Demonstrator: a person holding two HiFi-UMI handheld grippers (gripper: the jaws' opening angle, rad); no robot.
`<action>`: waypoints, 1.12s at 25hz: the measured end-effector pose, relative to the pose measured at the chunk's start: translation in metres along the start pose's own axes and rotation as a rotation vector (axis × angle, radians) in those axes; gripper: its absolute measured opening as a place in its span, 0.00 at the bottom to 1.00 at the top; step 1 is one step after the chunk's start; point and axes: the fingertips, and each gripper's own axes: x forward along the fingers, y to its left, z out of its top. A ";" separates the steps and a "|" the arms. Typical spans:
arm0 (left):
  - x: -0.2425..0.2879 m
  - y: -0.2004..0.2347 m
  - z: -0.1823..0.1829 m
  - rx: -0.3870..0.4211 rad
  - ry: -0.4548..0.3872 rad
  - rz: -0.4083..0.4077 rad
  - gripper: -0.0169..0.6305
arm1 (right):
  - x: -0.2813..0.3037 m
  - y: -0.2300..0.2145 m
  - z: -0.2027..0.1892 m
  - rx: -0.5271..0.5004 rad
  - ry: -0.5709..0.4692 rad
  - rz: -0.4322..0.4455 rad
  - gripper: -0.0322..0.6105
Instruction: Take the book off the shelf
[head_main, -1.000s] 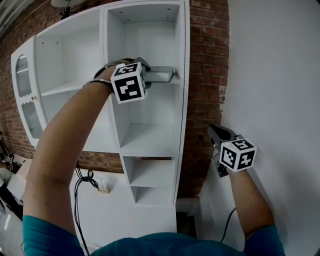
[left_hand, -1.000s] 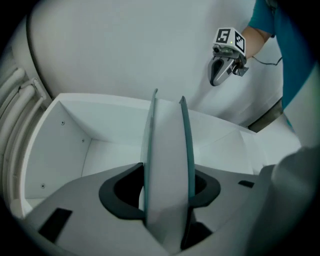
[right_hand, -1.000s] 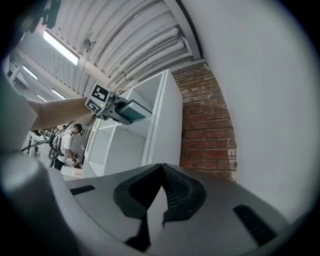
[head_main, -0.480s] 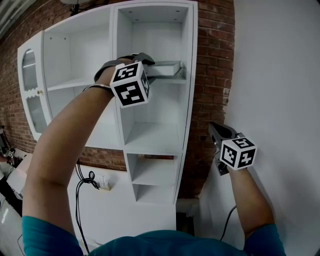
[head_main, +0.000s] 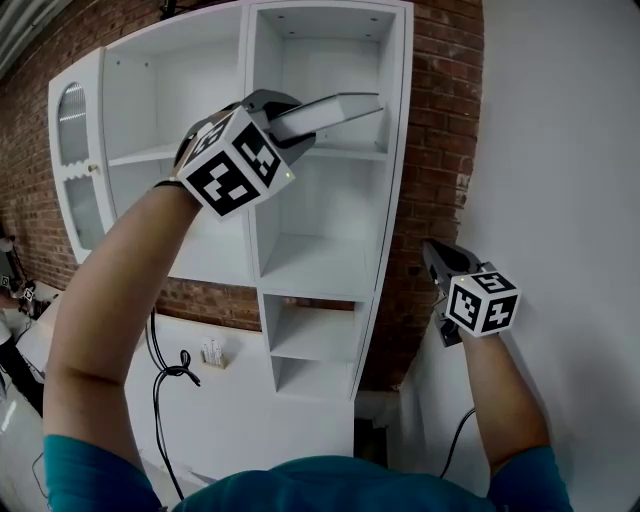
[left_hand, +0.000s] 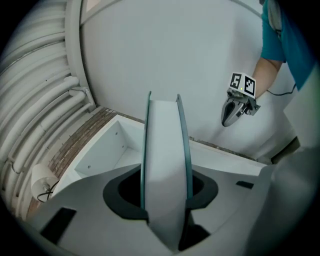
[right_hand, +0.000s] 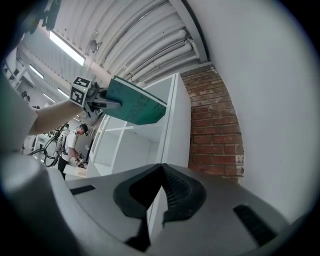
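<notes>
Room: red brick wall (head_main: 435, 120) behind a white shelf unit (head_main: 310, 270), smooth plain white wall (head_main: 570, 150) right of the unit. Ribbed ceiling with round white pipes (right_hand: 150, 35) above the unit. A person (right_hand: 72, 145) stands well off to the unit's left.

Shelf unit: matte white boards, square-edged. It has a tall column of stacked open compartments on the right and wider bays to the left. An arched glass door (head_main: 75, 130) sits at the far left end, and a black cable (head_main: 165, 375) hangs below the left bays.

Book (head_main: 330, 112): thin, flat and rectangular, with a teal cover and a white page block. It is lifted clear of the board of the unit's top right compartment and tilted. It sits at the mouth of that compartment, but I can't tell whether its far end is still inside.

Left gripper (right_hand: 107, 103): grey plastic with dark ribbed pads. The jaws have just been closing and are now clamped on the near end of the book, one pad on each cover. Its marker cube (head_main: 232, 165) sits in front of the unit's divider.

Right gripper (head_main: 440, 262): low, just right of the unit, against the brick and white wall. Its fingers are pinched together with nothing between them.
</notes>
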 end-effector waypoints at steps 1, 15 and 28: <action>-0.007 -0.001 0.000 -0.019 -0.010 0.002 0.29 | 0.000 0.002 0.000 0.002 0.001 0.002 0.08; -0.116 -0.004 -0.009 -0.301 -0.185 0.152 0.29 | -0.007 0.025 0.004 0.043 -0.001 0.040 0.08; -0.170 -0.107 -0.055 -0.599 -0.254 0.148 0.29 | -0.022 0.021 -0.033 0.130 0.012 0.043 0.08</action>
